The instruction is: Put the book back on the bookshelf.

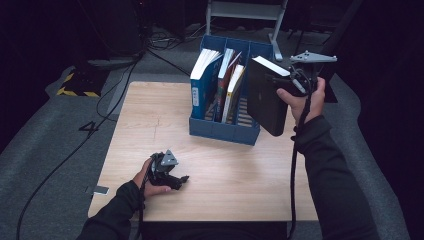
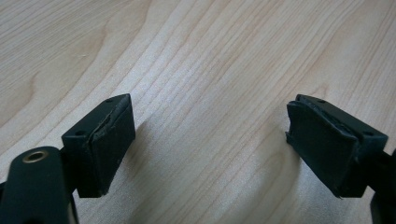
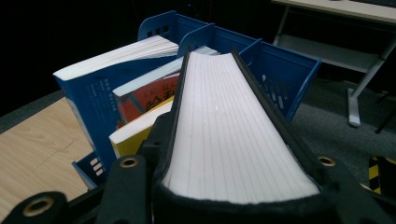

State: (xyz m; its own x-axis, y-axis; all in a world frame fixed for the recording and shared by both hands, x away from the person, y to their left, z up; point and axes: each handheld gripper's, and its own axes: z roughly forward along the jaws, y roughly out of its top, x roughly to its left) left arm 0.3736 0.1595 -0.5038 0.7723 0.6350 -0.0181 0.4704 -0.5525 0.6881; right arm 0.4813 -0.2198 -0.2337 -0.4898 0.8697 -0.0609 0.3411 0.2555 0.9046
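Note:
My right gripper [image 1: 284,79] [image 3: 233,149] is shut on a thick black-covered book [image 1: 267,102] [image 3: 224,107] and holds it tilted in the air at the right end of a blue file rack [image 1: 222,131] [image 3: 285,70]. White page edges face the right gripper view. Inside the rack lean a blue book [image 1: 202,85] [image 3: 93,102], a red-orange book [image 1: 223,82] [image 3: 149,98] and a yellow-edged book [image 1: 232,95] [image 3: 135,137]. Bare slats show in the rack's rightmost compartment. My left gripper [image 1: 181,180] [image 2: 210,135] rests open on the wooden table [image 1: 240,175], nothing between its pads.
The rack stands at the table's back middle. A metal frame [image 1: 245,10] stands behind it on the grey floor. Cables [image 1: 115,95] and a yellow-black striped block [image 1: 77,91] lie off the table's left side. A small silver piece [image 1: 101,190] sits by the front left corner.

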